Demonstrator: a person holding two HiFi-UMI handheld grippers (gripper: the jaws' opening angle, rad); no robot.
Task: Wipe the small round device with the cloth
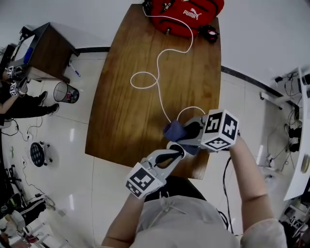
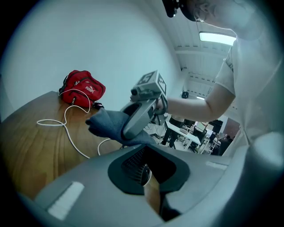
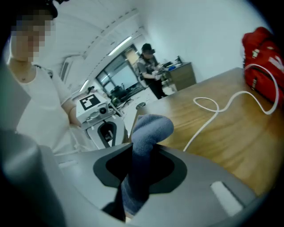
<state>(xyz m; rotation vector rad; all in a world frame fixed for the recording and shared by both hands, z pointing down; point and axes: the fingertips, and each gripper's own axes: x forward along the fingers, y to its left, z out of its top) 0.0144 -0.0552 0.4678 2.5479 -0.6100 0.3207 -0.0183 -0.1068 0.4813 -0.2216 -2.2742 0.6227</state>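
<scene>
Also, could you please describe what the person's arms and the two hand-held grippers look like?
Both the left hand-held gripper and the right hand-held gripper have smooth pale grey shells with dark openings, each carrying a white cube printed with black square markers. The person wears a light short-sleeved top; the forearms are bare.

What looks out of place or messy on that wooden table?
Only the white cable: it snakes in loose loops from the red bag across the wooden table towards the near end, where it could snag. Nothing looks spilled or broken.
</scene>
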